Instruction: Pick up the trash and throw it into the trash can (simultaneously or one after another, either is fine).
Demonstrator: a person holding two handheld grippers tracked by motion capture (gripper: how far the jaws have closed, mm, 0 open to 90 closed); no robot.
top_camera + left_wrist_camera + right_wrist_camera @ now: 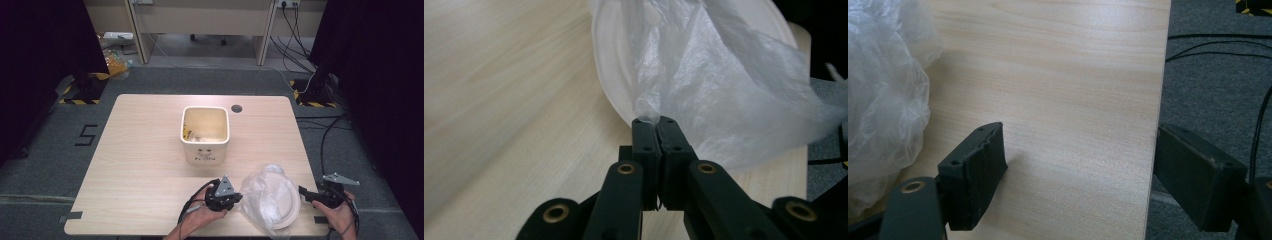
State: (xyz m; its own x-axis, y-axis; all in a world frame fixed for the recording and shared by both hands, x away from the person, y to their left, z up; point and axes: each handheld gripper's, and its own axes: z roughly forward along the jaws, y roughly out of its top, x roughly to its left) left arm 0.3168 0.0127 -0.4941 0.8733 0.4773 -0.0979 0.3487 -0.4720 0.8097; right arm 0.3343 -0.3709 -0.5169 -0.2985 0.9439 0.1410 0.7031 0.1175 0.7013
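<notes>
A crumpled clear plastic bag (265,192) lies over a white plate (291,206) near the table's front edge, right of centre. My left gripper (239,197) comes in from the left of the bag. In the left gripper view its jaws (659,122) are shut on a pinch of the bag's film (714,85), with the plate's rim (606,75) just behind. My right gripper (304,193) is held at the table's right front corner, right of the plate. It stands open (1078,145) over bare wood with nothing between its fingers, and the bag (883,100) lies to its left.
A cream square bin (205,152) stands mid-table with scraps inside. The table's right edge (1160,100) runs between the right gripper's fingers, with grey floor and cables (1218,45) beyond. A small dark round cap (236,108) sits in the tabletop at the back.
</notes>
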